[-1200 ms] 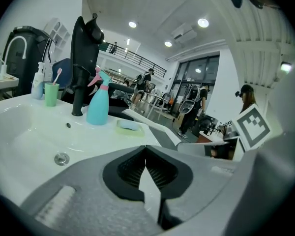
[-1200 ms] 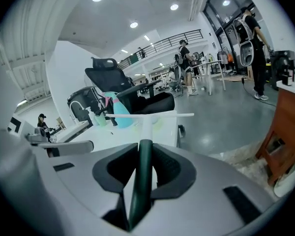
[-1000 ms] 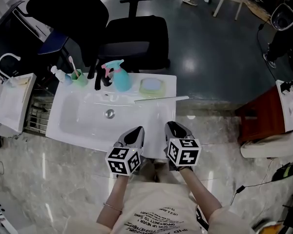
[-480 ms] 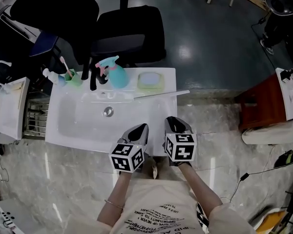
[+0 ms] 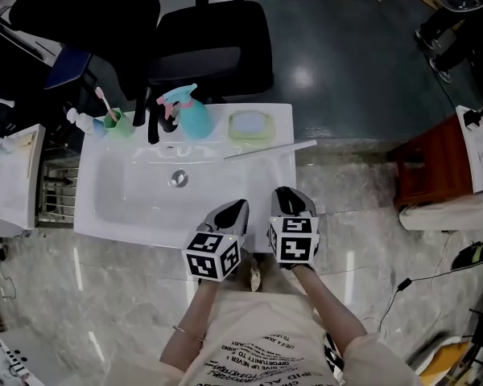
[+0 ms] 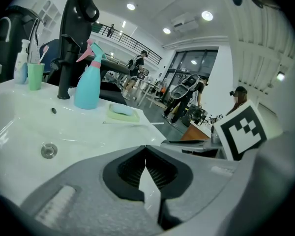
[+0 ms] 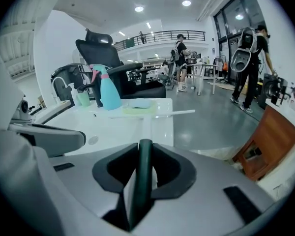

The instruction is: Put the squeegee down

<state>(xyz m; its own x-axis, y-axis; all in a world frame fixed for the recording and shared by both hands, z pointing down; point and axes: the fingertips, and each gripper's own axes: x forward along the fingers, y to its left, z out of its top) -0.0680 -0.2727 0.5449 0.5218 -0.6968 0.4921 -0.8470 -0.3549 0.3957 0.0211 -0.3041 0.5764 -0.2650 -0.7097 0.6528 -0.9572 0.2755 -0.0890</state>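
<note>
The squeegee has a dark green handle [image 7: 143, 178] and a pale shaft [image 7: 146, 127]. Its long thin blade [image 5: 270, 149] lies across the back right of the white sink [image 5: 137, 211], next to the soap dish; in the right gripper view the blade [image 7: 160, 114] lies crosswise ahead of the jaws. My right gripper [image 5: 288, 196] is at the sink's front edge, shut on that handle [image 7: 145, 149]. Just to its left, my left gripper [image 5: 235, 209] is shut with nothing in it, its pads meeting at the tips [image 6: 146, 149].
Along the sink's back rim stand a teal spray bottle [image 5: 195, 121], a black faucet [image 5: 154, 119], a green cup with a toothbrush [image 5: 121, 124] and a green soap dish [image 5: 249, 125]. A black office chair [image 5: 213, 51] is behind the sink and a red-brown cabinet [image 5: 431, 171] to the right.
The head view has drifted a little. Both grippers stay at the sink's front edge, and the blade still rests on the back right of the sink.
</note>
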